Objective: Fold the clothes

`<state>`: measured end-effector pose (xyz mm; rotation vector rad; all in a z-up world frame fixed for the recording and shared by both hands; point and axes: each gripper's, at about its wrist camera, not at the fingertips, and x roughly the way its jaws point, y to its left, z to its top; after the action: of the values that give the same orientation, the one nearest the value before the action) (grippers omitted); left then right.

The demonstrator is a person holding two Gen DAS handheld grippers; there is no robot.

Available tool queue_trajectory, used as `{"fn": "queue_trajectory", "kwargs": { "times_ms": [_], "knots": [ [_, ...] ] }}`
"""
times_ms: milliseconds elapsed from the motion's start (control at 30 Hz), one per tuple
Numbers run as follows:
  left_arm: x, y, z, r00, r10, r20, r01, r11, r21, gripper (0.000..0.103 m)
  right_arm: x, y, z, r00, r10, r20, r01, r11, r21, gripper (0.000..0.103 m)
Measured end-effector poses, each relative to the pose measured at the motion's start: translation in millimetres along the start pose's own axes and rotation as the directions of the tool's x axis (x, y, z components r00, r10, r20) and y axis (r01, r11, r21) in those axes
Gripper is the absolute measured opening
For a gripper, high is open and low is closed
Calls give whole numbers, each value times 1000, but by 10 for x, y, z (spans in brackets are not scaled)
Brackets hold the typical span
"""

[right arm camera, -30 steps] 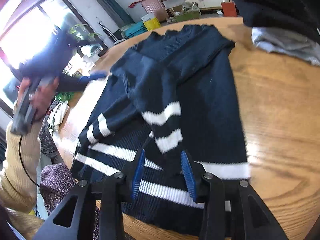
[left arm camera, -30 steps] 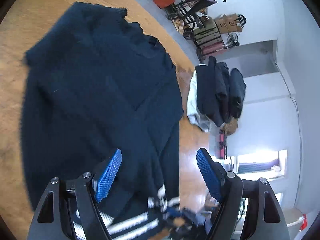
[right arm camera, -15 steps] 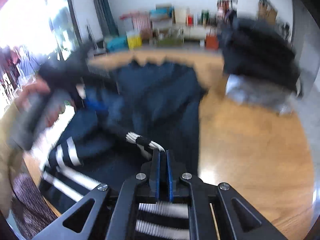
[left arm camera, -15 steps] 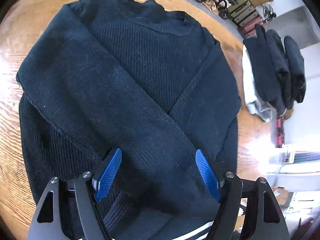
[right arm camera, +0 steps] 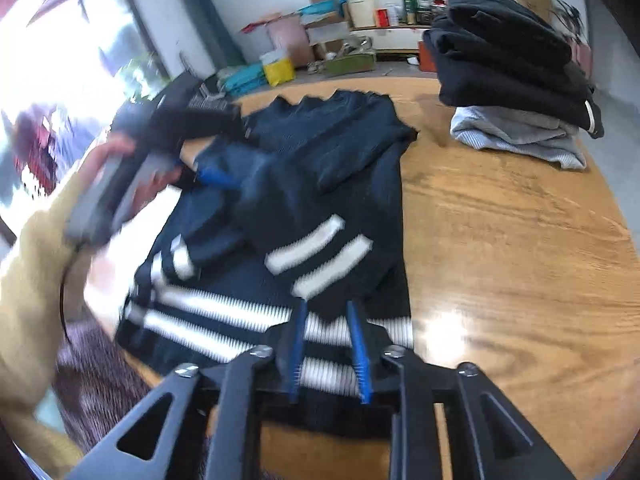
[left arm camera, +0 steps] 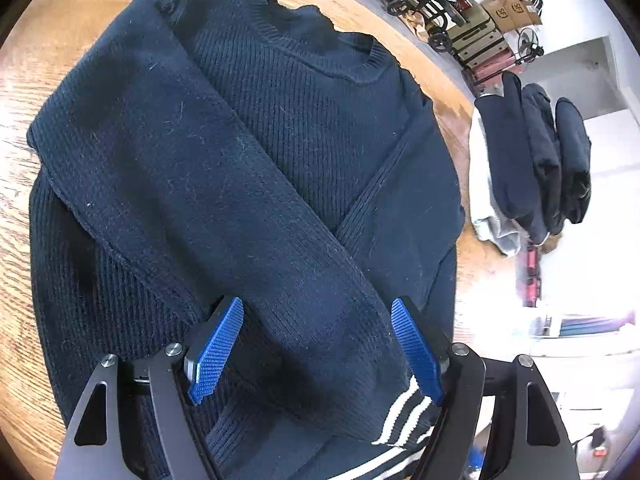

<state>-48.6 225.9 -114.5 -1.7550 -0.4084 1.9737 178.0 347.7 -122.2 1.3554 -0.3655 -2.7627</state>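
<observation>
Nearest in the right wrist view, my right gripper (right arm camera: 330, 350) hangs over the near hem of the sweater (right arm camera: 320, 184). Its jaws stand at a narrow gap and are opening; I see nothing pinched between the blue pads (right arm camera: 298, 350), only the white hem stripes (right arm camera: 224, 312) below them. This view is smeared by motion, so fine detail is poor.

In the left wrist view, my left gripper (left arm camera: 316, 348) has its fingers spread wide. They straddle the sleeve (left arm camera: 224, 216) that lies folded diagonally across the sweater's chest, one pad on each side of it, not pressing it. I cannot tell whether the tips touch the knit. The striped cuff (left arm camera: 404, 412) of that sleeve shows just past the right pad.

The dark blue sweater lies flat on the wooden table (right arm camera: 520, 248), collar (left arm camera: 320, 56) at the far side, striped hem at the near edge. Both sleeves are folded in across the body; a second cuff (right arm camera: 320, 256) with two white bands lies on the lower front.

At left in the right wrist view, a hand (right arm camera: 120, 184) in a yellow sleeve (right arm camera: 36, 280) holds the left tool, blurred.

Farther right on the table sits a stack of folded clothes (right arm camera: 516, 68), dark pieces on top of a grey one.

Beyond the table, boxes and bags (right arm camera: 320, 44) line the far wall.
</observation>
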Motion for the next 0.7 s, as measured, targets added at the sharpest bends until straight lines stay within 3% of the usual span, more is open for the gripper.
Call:
{"fn": "queue_trajectory", "kwargs": {
  "times_ms": [100,167,233,300,433,533,633,667,700],
  "knots": [
    [-139,106,-159,999,17,31,-17,1000,0,77,220,64,229,1000,18,14,-18,1000,-16,40],
    [-256,217,-319,994,91,65,-92,996,9,77,432,121,391,999,32,24,-32,999,-9,43],
    [-328,326,-481,965,254,67,-257,966,29,77,617,139,467,1000,18,7,-18,1000,14,46],
    [-444,477,-666,935,344,84,-348,936,45,77,795,147,524,1000,2,-13,-1,999,40,46],
    [-777,608,-1047,941,293,171,-305,951,54,77,856,40,337,997,-50,-59,56,993,105,44],
    [-953,554,-1332,928,238,286,-269,960,74,77,752,45,259,998,-41,-57,47,992,113,47],
    [-964,447,-1566,861,280,425,-347,934,87,78,720,210,437,999,53,2,-53,996,71,44],
    [-930,416,-1618,845,286,452,-364,927,94,78,722,271,512,997,78,25,-79,995,56,41],
    [-878,403,-1624,845,270,462,-352,930,101,78,761,332,597,995,90,39,-91,995,46,40]
  ]
}}
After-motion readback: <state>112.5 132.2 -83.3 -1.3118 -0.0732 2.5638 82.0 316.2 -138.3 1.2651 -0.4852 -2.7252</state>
